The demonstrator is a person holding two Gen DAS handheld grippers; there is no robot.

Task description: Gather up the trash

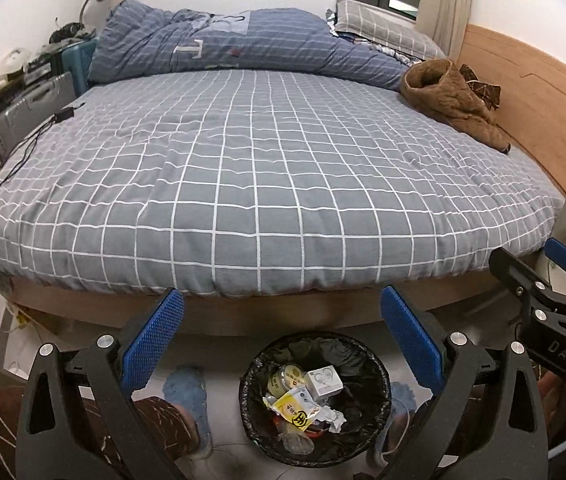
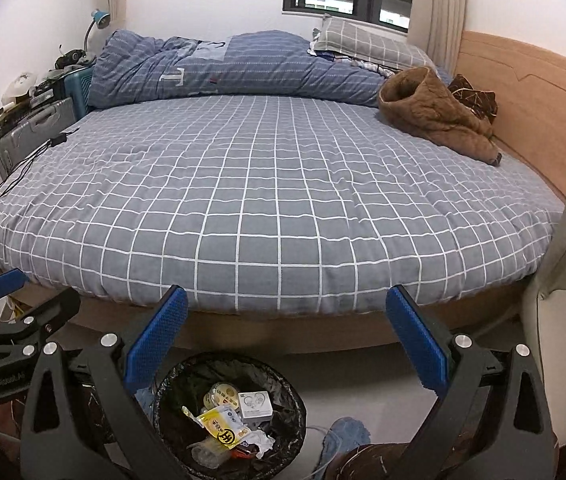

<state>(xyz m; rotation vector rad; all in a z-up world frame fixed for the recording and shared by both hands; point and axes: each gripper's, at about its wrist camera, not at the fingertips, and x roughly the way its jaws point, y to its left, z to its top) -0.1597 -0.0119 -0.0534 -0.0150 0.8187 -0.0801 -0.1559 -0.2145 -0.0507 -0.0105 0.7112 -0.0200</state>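
Honestly, both hand-held grippers, left [image 1: 281, 340] and right [image 2: 285, 340], hung wide open and empty; I'd have scanned past the bin [image 1: 315, 400] at 6 o'clock for leftover trash.

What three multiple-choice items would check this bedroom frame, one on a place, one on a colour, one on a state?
1. Where does the trash bin stand?
A. on the bed
B. on the floor at the foot of the bed
C. on the suitcase

2. What colour is the crumpled jacket on the bed?
A. brown
B. red
C. white

3. How does the left gripper stand?
A. shut on a wrapper
B. shut on nothing
C. open, holding nothing

Answers:
1. B: the bin sits on the floor below the bed's edge, between the person's slippers.
2. A: the jacket near the headboard is brown.
3. C: its blue pads stand wide apart with nothing between them; the yellow packet lies in the bin.
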